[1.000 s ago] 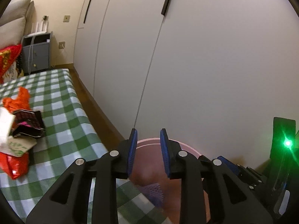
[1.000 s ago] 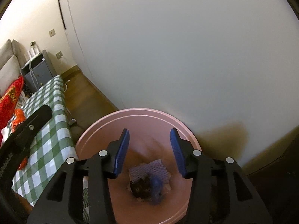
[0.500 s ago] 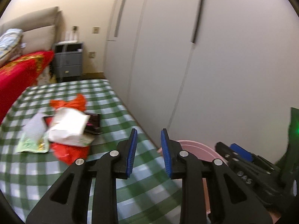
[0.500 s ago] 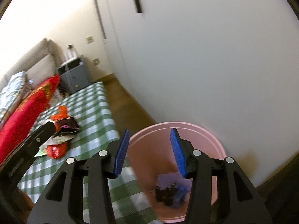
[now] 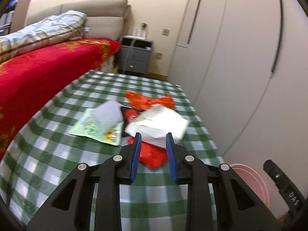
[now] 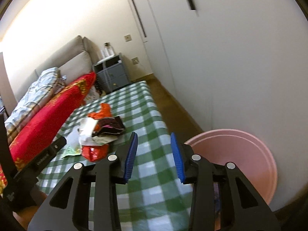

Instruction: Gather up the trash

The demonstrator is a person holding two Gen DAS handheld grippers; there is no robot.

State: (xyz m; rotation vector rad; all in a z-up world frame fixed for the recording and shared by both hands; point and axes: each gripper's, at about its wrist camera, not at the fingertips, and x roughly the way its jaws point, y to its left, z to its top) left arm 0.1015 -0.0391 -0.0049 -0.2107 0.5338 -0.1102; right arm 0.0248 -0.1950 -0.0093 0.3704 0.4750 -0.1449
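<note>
A heap of trash lies on the green checked tablecloth (image 5: 57, 154): a white crumpled paper (image 5: 159, 123), a red wrapper (image 5: 152, 156), an orange bag (image 5: 150, 100) and a green packet (image 5: 94, 129). My left gripper (image 5: 153, 141) hovers just short of the red wrapper, open, nothing between its blue pads. The pink bin (image 6: 240, 150) stands on the floor by the table's right edge. My right gripper (image 6: 154, 142) hangs over the cloth beside the bin; its jaws are closing on nothing. From this side the heap shows a dark wrapper (image 6: 111, 127).
A bed with a red cover (image 5: 38, 67) runs along the table's left side. A grey bedside cabinet (image 5: 134, 55) stands beyond the table's far end. White cupboard doors (image 5: 240, 57) line the right, with a strip of wooden floor (image 6: 173, 105) between.
Both views have swung from the pink bin and the cupboard doors left to the table and its trash heap. The right jaws have narrowed. Trash lay in the bin in the earlier frames.
</note>
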